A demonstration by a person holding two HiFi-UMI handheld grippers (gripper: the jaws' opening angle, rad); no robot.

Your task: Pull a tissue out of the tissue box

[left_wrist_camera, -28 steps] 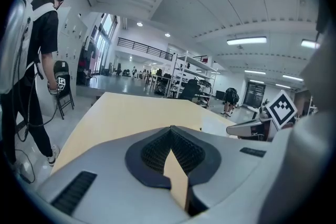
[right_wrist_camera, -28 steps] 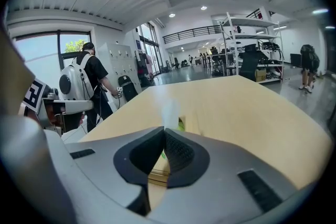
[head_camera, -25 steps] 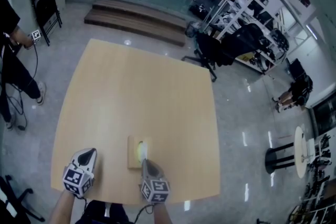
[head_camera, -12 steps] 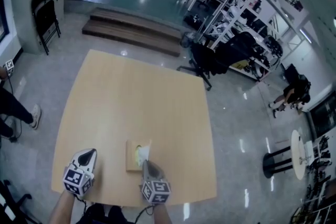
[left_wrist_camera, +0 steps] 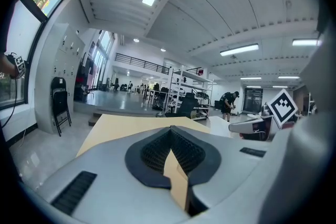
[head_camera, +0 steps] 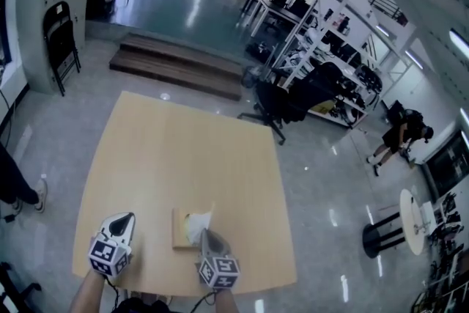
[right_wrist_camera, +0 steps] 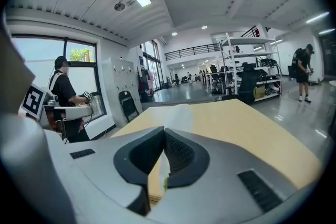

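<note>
- At the left of the near table edge, the left gripper (head_camera: 124, 222) hangs over the wooden table (head_camera: 183, 150), beside the box but apart from it. Its jaws stand together and nothing is between them.
- Just to the right, the tissue box (head_camera: 179, 231) lies flat on the table, near the person's side. It is a low box of pale wood colour with an opening in its top.
- Out of this opening rises the tissue (head_camera: 199, 220), a thin white sheet, a little crumpled, with a pointed corner at the top. A yellow-green tint shows low on it. Whether its lower end is already free of the opening, I cannot tell.
- At the right, the right gripper (head_camera: 203, 234) is clamped on the tissue. In the right gripper view the sheet passes between the closed jaws and stands up above them.
- I judge that the pull itself is the step in hand, and the sheet seems partly out.
- The next move calls for a steady lift upward until the sheet leaves the box. Nothing holds the box down, so it may rise together with the tissue.
</note>
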